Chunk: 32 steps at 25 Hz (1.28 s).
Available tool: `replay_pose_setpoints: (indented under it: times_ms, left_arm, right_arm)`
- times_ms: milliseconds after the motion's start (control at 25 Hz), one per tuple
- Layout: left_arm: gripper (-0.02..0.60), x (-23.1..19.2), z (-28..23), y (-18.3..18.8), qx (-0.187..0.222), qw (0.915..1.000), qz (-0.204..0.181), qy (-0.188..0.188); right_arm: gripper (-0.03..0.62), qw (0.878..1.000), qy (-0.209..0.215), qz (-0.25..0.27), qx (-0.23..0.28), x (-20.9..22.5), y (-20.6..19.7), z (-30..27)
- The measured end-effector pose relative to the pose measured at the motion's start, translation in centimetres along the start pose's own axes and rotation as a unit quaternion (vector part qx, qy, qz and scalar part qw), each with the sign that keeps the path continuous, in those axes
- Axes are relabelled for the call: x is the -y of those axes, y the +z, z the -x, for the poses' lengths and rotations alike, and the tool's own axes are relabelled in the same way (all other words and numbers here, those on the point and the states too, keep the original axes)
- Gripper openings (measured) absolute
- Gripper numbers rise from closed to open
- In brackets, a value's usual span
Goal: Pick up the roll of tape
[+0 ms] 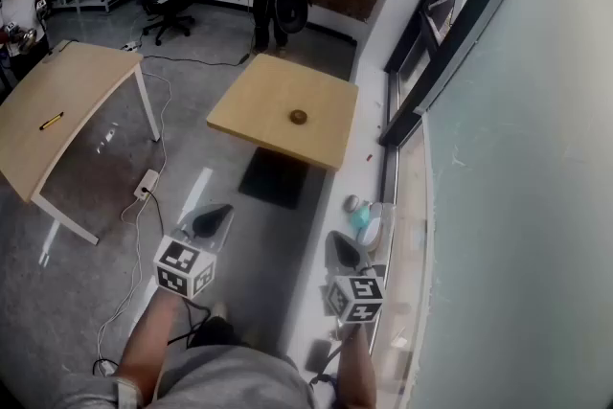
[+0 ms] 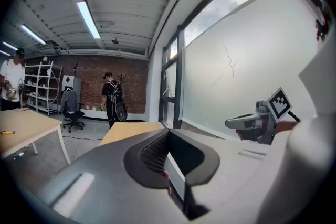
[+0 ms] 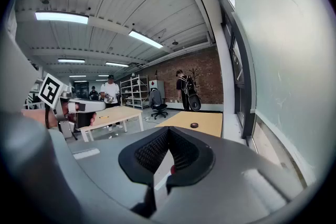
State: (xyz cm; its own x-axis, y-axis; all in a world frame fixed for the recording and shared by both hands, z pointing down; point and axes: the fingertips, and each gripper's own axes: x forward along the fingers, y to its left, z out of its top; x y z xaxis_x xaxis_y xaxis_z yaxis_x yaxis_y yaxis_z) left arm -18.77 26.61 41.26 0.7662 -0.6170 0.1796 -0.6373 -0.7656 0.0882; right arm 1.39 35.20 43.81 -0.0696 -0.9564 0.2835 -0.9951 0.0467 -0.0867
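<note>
We have not begun: the roll of tape [image 1: 299, 117] lies on the worktop [image 1: 251, 105], far from our left gripper [image 1: 215, 217] and right gripper [image 1: 343, 250], whose fingers are closed and empty.

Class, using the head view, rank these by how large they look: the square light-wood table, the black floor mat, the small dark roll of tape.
1. square light-wood table
2. black floor mat
3. small dark roll of tape

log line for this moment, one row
tape roll: on table, untouched | left tongs: shut, empty | right tongs: shut, empty | both short of table
</note>
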Motion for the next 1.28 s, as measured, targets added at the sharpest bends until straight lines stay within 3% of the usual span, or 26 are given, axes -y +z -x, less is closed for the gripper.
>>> replay_pose_setpoints:
  times_ms: [760, 1280]
  left_arm:
    - [-0.002, 1.1, -1.4, -0.2, -0.003, 0.9996, -0.021, 0.020]
    - [-0.002, -3.7, -11.1, -0.4, -0.019, 0.9997, -0.016, 0.004]
  right_arm:
    - [0.015, 1.000, 0.025, -0.008, 0.002, 0.5, -0.1, -0.5]
    - [0.014, 0.999, 0.039, -0.014, 0.002, 3.7, 1.1, -10.1]
